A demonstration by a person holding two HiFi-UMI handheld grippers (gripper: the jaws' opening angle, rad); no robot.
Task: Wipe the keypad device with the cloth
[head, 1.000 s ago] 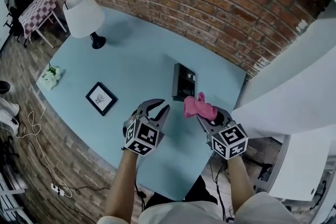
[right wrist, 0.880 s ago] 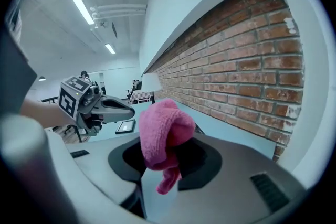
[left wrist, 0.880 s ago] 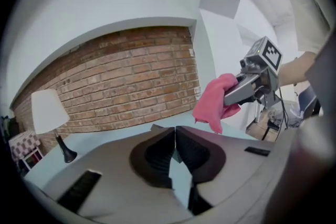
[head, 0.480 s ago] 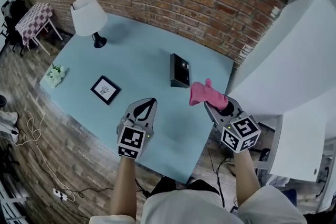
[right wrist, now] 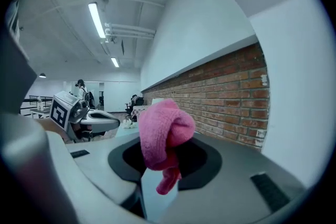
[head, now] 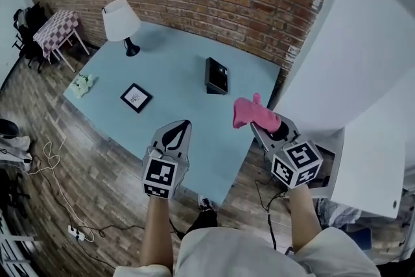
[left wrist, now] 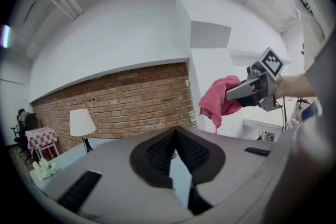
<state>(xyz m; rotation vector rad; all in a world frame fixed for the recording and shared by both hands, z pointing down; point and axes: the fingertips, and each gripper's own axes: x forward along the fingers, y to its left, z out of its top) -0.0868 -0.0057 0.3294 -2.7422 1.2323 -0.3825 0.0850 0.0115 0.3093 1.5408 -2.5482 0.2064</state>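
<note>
My right gripper (head: pixel 261 124) is clamped on the pink cloth (head: pixel 248 111): soft, light and limp, best held by a bunched fold. My left gripper (head: pixel 179 128) is closed, empty. The keypad device (head: pixel 216 75) lies flat on the table (head: pixel 168 68), far right; I judge it rigid and liable to slide.

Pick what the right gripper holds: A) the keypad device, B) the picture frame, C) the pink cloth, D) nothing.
C: the right gripper has its jaws closed on the pink cloth, which bunches up above them, while the keypad device lies apart on the table.
</note>
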